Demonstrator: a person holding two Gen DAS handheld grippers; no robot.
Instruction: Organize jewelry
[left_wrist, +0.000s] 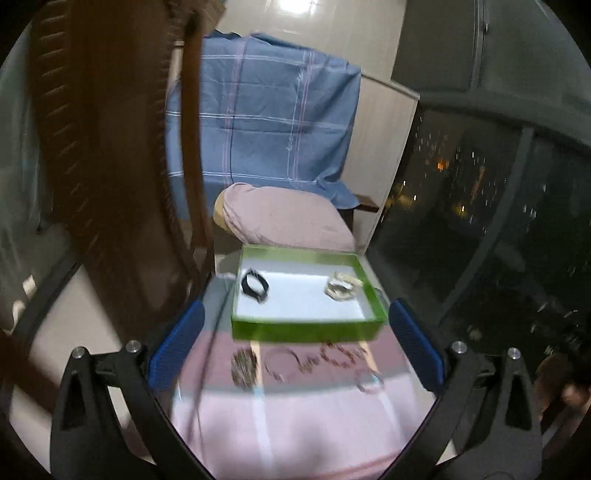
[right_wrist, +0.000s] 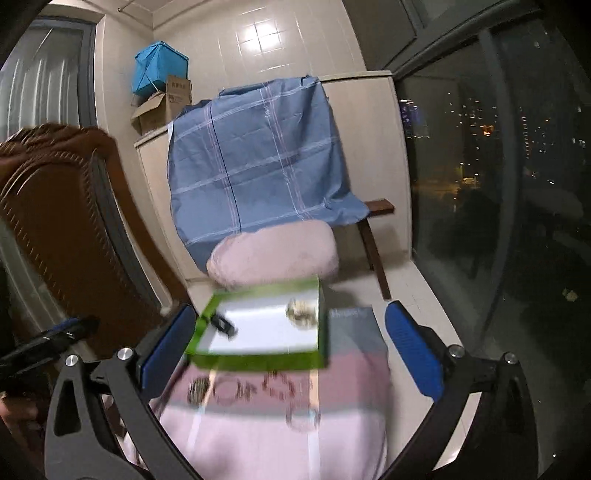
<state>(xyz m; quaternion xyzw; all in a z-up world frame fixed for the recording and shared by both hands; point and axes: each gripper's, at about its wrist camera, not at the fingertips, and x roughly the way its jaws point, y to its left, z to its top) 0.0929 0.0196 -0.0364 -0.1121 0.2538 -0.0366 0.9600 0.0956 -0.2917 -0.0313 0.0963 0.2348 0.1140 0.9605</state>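
I hold my left gripper with its blue pads wide apart and nothing between them; my right gripper is spread the same way. Ahead of both sits the green box, a black band and pale bracelet inside. Nearer, between the fingers, blurred bracelets lie on the pink cloth

We cannot make out the bracelets on the pink cloth: motion blur smears them and the green box.
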